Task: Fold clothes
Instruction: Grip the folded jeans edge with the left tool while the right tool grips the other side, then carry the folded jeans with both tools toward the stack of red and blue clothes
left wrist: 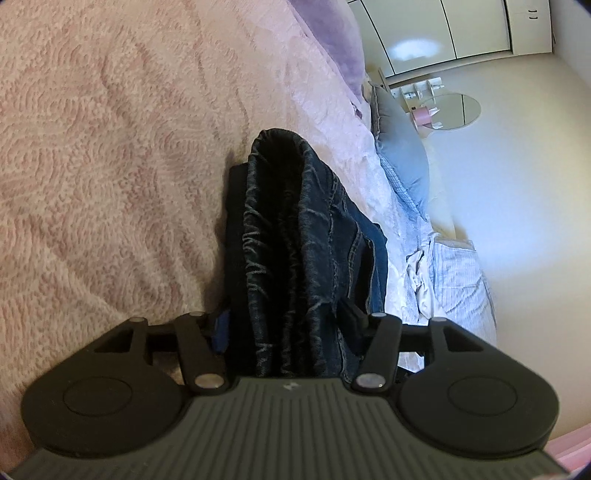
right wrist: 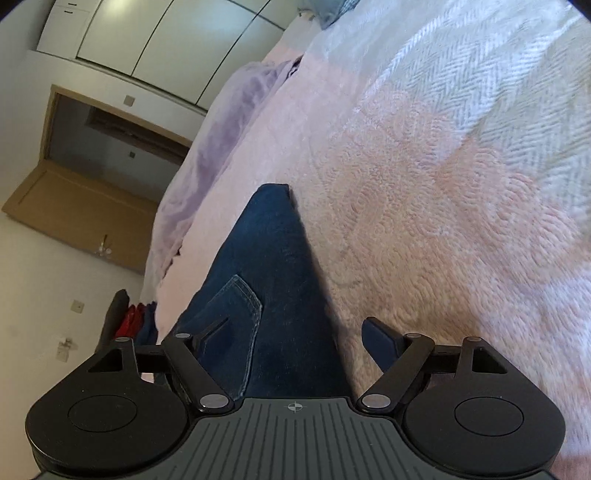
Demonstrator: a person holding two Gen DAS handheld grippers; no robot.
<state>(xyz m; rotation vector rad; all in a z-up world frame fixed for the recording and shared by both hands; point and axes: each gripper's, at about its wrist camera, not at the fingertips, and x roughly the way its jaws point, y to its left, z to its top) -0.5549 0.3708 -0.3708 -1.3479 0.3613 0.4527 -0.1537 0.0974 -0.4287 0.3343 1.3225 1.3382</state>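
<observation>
Dark blue jeans (left wrist: 295,221) lie folded into a thick bundle on the pink fleecy blanket (left wrist: 110,147). In the left wrist view the bundle fills the gap of my left gripper (left wrist: 286,321), and both fingers press against its sides. In the right wrist view a flat part of the jeans (right wrist: 266,258) with a back pocket runs away from my right gripper (right wrist: 295,325). Its jaws stand wide: the left finger hovers over the pocket, and the right finger (right wrist: 376,339) is over the blanket (right wrist: 424,221), apart from the denim.
A purple cushion (left wrist: 332,37) and a grey pillow (left wrist: 402,155) lie further up the bed, with crumpled pale bedding (left wrist: 454,273) at its edge. Beyond are a white wardrobe (left wrist: 443,29), a wooden door (right wrist: 85,206) and red clothes (right wrist: 129,321) on the floor.
</observation>
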